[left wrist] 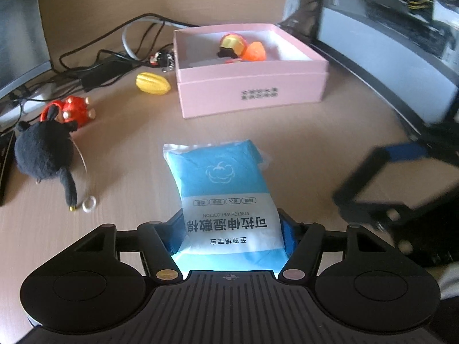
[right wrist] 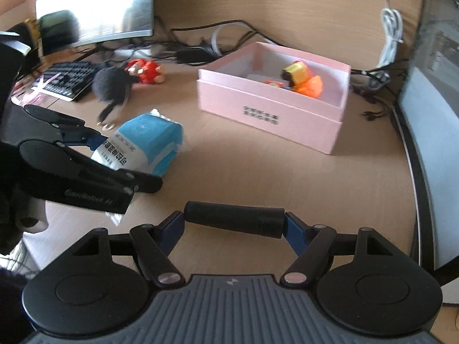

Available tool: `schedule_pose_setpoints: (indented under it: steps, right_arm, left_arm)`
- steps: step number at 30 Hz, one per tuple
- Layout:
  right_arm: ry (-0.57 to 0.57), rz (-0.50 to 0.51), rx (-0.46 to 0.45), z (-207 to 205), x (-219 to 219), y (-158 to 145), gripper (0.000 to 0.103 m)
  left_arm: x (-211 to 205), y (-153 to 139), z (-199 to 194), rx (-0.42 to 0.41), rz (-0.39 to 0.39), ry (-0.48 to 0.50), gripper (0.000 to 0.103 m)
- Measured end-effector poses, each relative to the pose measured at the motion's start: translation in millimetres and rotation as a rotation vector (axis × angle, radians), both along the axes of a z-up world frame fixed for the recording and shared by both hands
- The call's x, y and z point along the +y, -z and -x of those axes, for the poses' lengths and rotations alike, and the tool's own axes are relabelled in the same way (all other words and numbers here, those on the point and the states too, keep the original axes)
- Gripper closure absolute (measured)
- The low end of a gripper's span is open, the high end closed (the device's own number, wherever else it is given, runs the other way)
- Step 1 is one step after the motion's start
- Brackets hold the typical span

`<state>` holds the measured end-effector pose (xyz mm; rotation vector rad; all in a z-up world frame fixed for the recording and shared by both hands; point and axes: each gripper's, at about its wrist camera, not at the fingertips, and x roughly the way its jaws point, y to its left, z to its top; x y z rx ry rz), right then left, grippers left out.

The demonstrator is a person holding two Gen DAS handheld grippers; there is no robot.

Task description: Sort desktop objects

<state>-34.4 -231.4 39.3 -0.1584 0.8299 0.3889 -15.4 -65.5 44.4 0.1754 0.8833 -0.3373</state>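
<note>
Squarely between the left fingers (left wrist: 288,236), a blue cotton-pad pack (left wrist: 226,197).

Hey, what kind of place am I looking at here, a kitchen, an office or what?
Most likely an office or home computer desk: a wooden desktop with a monitor, a keyboard and a tangle of cables behind a pink box.

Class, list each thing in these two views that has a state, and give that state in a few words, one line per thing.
Left gripper: shut on the blue pack.
Blue pack: gripped at its near end.
Right gripper: shut on the black cylinder.
Black cylinder: held crosswise between the pads.
Pink box: open, toys inside.
Yellow toy: lying on the desk, outside the box.
Black plush: lying on the desk.
</note>
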Motion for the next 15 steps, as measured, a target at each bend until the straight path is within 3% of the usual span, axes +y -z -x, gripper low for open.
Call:
schedule_pose_setpoints:
  steps: [3, 7, 15]
  right_arm:
    - [-0.032, 0.000, -0.016, 4.8, 0.6, -7.0, 0.028]
    - [-0.028, -0.031, -0.093, 5.0, -6.8, -31.0, 0.028]
    - [0.062, -0.096, -0.358, -0.4, -32.7, -105.1, 0.028]
  left_arm:
    - [-0.6, -12.2, 18.9, -0.010, 0.005, 0.039, 0.034]
    - [-1.4, -36.8, 26.6, -0.086, 0.025, 0.043, 0.035]
    - [-10.6, -100.8, -18.0, -0.325, 0.001, 0.046, 0.034]
